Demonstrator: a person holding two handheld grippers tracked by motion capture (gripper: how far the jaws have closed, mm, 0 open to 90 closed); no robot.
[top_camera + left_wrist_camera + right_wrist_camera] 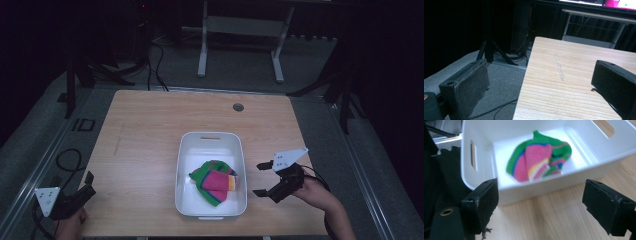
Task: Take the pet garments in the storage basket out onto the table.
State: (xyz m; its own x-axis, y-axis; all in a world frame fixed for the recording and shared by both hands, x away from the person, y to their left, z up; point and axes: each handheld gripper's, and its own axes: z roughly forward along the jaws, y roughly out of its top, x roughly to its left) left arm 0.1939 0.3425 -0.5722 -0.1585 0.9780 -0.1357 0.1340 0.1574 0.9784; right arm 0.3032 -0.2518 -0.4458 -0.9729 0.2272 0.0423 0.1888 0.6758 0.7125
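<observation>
My right gripper (264,178) hangs just beside the right wall of the white bin (243,165), jaws spread wide w/ nothing between them. In the right gripper view the bin's long wall sits right ahead of my jaws and the cloth (539,161) lies crumpled on the bin floor beyond it. My left gripper (86,186) rests at the near-left corner of the table (145,130), well apart from the bin, jaws also wide, holding nothing; its view looks along the table's left edge & the floor past it.

Step in hand, as I judge it: right side is lined up on the bin w/ the cloth inside, hands off both. If the cloth is to come out, next move calls for lifting the right gripper over the wall, tipping down into the bin and pinching a raised fold near the pink patch. Cloth is soft, so I'd bite deep enough not to slip.

Count: 1 bin, 1 cloth (green, pink, yellow, blue stripes), 2 grippers, 1 table. Bin has slot handles at both short ends; 1 round hole in the table's far part.
</observation>
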